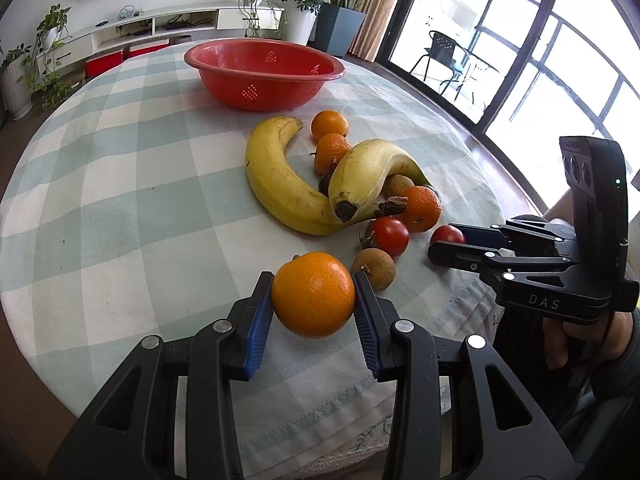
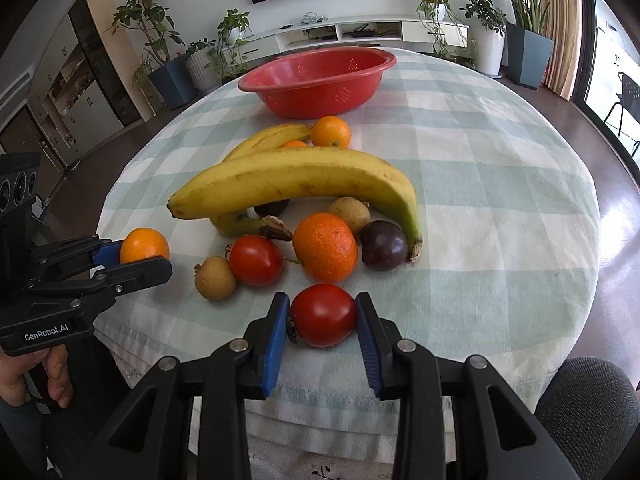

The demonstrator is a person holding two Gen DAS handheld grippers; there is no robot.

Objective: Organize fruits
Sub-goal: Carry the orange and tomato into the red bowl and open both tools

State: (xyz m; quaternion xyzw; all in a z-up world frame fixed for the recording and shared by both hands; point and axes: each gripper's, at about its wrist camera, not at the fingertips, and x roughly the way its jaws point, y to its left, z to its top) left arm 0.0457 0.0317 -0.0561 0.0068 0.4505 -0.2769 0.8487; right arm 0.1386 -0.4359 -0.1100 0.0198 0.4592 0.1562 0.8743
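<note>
A: Both tools are loaded. The left gripper (image 1: pixel 314 300) is clamped on an orange (image 1: pixel 313 294) at the lower centre of its own frame, blue pads (image 1: pixel 260 320) pressing on both sides. The right gripper (image 2: pixel 323 320) is clamped on a red tomato (image 2: pixel 323 315), low centre of the right wrist view.

B: And the red basket (image 1: pixel 264 74)?

A: Upper centre in both views, empty as far as I can see, well apart from the pile. The two bananas (image 2: pixel 296 180) and the other loose fruit lie between the grippers and the basket.

B: So what could go wrong?

A: Three things, I'd judge. The tomato is soft; a harder squeeze could split it. The orange is round and gripped only at its flanks, so a tilt on the way could let it roll out forward.

B: And the third?

A: A low path across the pile. The longan (image 1: pixel 374 269) lies just beside the orange, and the other tomato (image 2: pixel 256 260) sits near the right pads; a low sweep could knock them, and round fruit on this checked cloth (image 1: pixel 120 200) may roll toward the table edge.
</note>
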